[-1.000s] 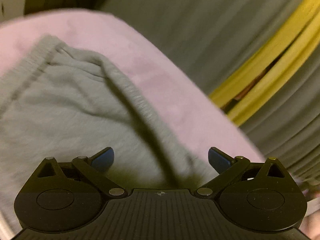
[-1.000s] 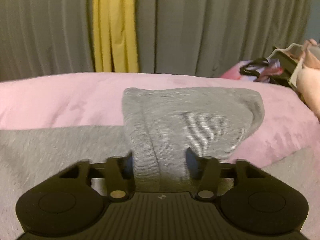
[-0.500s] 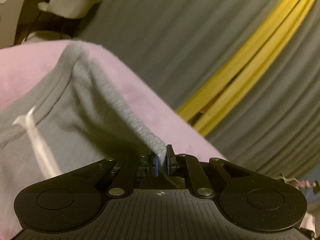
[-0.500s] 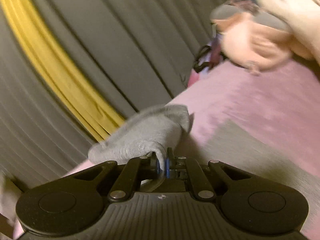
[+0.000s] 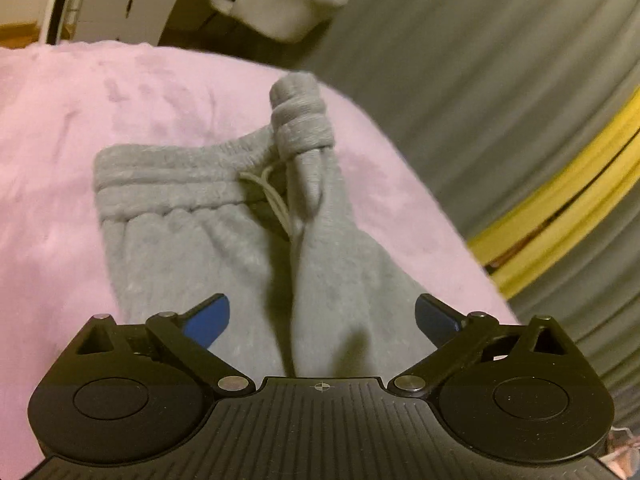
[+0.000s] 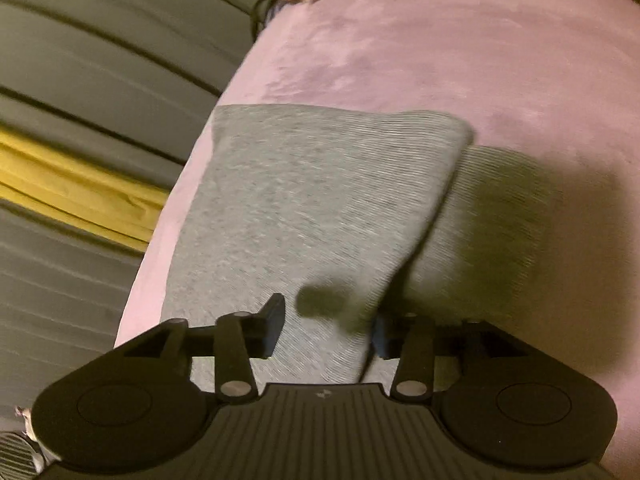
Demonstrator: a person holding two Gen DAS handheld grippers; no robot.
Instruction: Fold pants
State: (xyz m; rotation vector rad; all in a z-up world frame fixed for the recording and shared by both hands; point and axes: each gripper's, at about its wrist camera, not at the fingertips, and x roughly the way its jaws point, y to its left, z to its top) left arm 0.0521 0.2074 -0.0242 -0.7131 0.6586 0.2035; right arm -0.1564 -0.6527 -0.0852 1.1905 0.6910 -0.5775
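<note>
I have the grey pants (image 5: 224, 248) lying on the pink blanket (image 5: 56, 168), already doubled lengthwise as far as I can judge, one leg laid over the other. My left gripper (image 5: 322, 316) sits over the waist end with its jaws opening, almost as wide as they go, and nothing pressed between the blue pads; the waistband (image 5: 172, 178) and its drawstring (image 5: 274, 200) lie straight ahead of it, further along the blanket. My right gripper (image 6: 326, 330) is over the leg end (image 6: 320, 184), jaws opening and about half apart; cloth runs up between the pads but I don't see them pinching it. So the long axis of the pants runs from one gripper to the other, and I reckon the next fold brings the leg end, nearer my right, toward the waistband
</note>
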